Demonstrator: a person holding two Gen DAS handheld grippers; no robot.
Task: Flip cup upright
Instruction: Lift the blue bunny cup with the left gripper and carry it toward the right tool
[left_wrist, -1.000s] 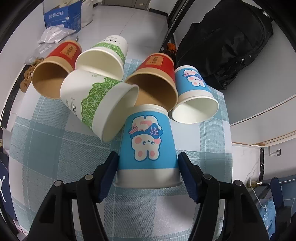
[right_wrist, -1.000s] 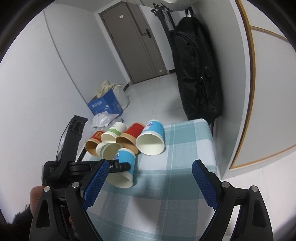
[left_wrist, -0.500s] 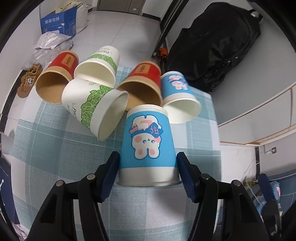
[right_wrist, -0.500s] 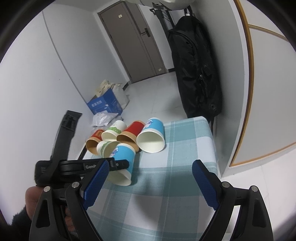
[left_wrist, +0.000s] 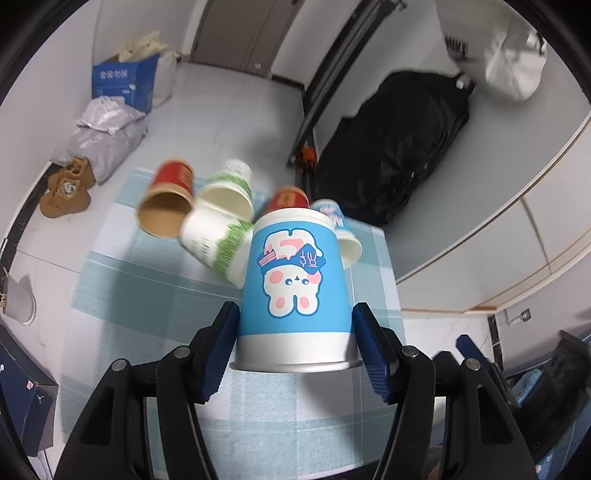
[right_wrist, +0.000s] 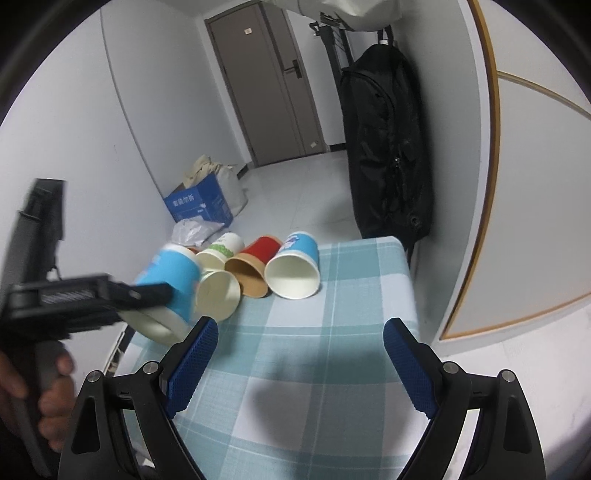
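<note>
My left gripper (left_wrist: 295, 343) is shut on a blue paper cup with a bunny print (left_wrist: 293, 291). It holds the cup upside down, lifted above the checked tablecloth (left_wrist: 155, 288). The right wrist view shows this cup (right_wrist: 166, 291) raised and tilted at the left, in the left gripper (right_wrist: 147, 295). My right gripper (right_wrist: 299, 354) is open and empty over the near part of the cloth (right_wrist: 314, 350).
Several cups lie on their sides at the table's far end: a red one (right_wrist: 255, 266), white-green ones (right_wrist: 218, 291), another blue one (right_wrist: 293, 267). A black bag (right_wrist: 384, 147) hangs beyond the table. A blue box (right_wrist: 199, 205) and bags sit on the floor.
My left gripper has lifted the blue bunny cup off the table, up and toward me. The lying cups now sit farther below. The right gripper has barely moved.
</note>
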